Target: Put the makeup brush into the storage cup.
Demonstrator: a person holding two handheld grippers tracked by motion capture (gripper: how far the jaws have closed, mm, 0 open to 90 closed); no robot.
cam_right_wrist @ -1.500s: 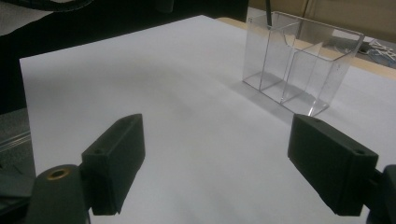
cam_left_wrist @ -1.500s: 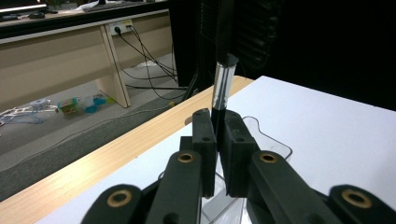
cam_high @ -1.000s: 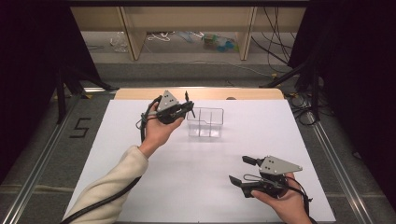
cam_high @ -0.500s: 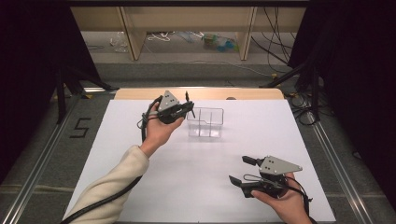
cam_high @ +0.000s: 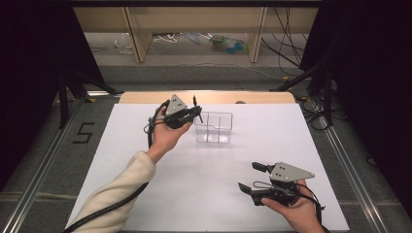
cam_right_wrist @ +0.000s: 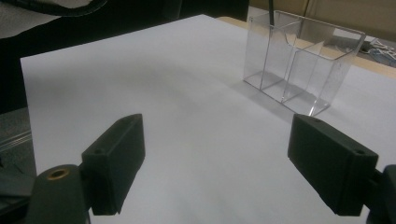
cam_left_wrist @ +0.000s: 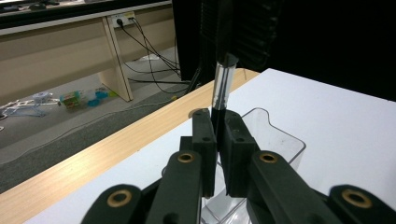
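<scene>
A clear plastic holder (cam_high: 214,127) with two compartments stands at the middle back of the white table (cam_high: 209,194). My left gripper (cam_high: 197,112) hovers at its left edge, shut on a thin black pen (cam_high: 195,103) that points upward. In the left gripper view the pen (cam_left_wrist: 222,86) rises from between the jaws of the left gripper (cam_left_wrist: 217,135), with the holder (cam_left_wrist: 280,140) just beyond and below. My right gripper (cam_high: 248,176) is held low at the front right, open, with nothing between its jaws. The right gripper view shows the right gripper (cam_right_wrist: 217,158) aimed at the holder (cam_right_wrist: 299,70) from afar.
A wooden strip (cam_high: 209,97) runs along the table's far edge. Beyond it lie a floor with cables (cam_high: 286,29) and shelving legs. Black curtains close off both sides.
</scene>
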